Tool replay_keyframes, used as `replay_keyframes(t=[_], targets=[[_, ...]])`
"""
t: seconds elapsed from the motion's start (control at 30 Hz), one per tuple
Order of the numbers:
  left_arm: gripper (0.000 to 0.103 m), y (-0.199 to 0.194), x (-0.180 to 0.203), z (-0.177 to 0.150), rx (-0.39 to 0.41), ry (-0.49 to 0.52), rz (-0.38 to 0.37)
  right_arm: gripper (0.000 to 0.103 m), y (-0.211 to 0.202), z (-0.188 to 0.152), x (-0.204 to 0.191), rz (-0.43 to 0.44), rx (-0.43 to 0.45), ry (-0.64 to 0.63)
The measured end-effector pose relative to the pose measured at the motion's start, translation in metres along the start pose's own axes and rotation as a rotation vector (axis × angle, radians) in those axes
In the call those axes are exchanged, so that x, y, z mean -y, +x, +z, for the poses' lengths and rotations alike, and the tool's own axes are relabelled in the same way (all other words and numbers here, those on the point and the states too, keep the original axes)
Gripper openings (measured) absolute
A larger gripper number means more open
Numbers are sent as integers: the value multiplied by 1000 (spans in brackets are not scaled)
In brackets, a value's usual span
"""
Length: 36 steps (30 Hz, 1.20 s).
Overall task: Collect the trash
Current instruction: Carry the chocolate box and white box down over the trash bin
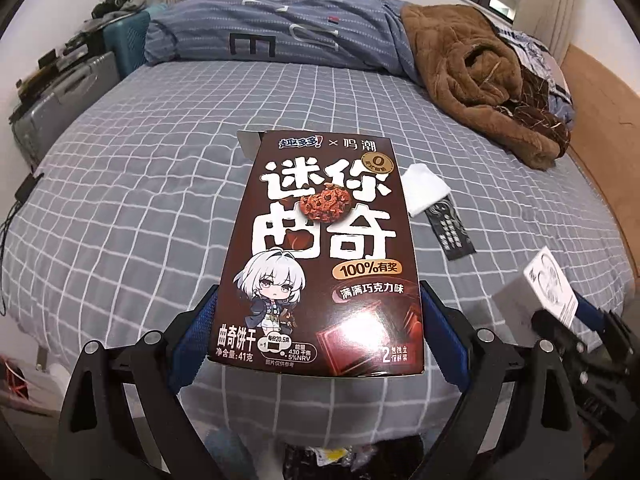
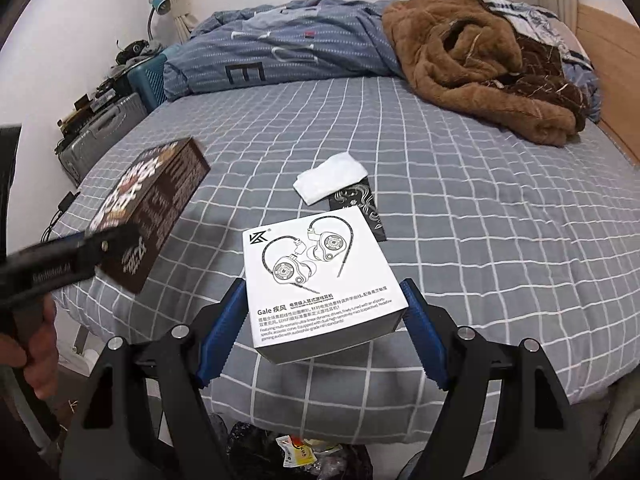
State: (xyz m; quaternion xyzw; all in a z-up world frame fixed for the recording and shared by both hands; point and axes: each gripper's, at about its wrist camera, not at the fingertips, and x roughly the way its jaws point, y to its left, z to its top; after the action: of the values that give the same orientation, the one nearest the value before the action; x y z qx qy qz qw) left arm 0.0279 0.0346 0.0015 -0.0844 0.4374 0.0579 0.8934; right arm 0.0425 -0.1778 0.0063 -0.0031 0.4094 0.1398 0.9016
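My left gripper (image 1: 318,292) is shut on a brown cookie box (image 1: 324,248), which its blue pads hold by the sides above the bed. In the right wrist view this box (image 2: 148,208) hangs at the left in the left gripper (image 2: 100,248), with a hand behind it. My right gripper (image 2: 324,284) is shut on a white earphone box (image 2: 320,276), also lifted off the checked sheet (image 2: 460,220). The earphone box (image 1: 540,292) shows at the right edge of the left wrist view. On the sheet lie a white tissue (image 2: 330,176) and a black printed wrapper (image 2: 360,204).
A brown fleece coat (image 2: 480,64) and a folded blue duvet (image 2: 280,48) lie at the far end of the bed. Suitcases (image 2: 104,132) stand along the left wall. A dark bag holding wrappers (image 2: 300,452) sits below the bed's near edge. A wooden board (image 2: 612,60) runs along the right.
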Motion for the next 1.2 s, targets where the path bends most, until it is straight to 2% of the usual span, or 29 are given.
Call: replay_keyframes(t=[0.67, 1.2], targets=[[90, -62, 16, -70, 11, 9, -24, 73, -66, -40, -8, -41, 26, 4], [90, -93, 15, -108, 7, 16, -24, 73, -91, -82, -25, -42, 16, -11]])
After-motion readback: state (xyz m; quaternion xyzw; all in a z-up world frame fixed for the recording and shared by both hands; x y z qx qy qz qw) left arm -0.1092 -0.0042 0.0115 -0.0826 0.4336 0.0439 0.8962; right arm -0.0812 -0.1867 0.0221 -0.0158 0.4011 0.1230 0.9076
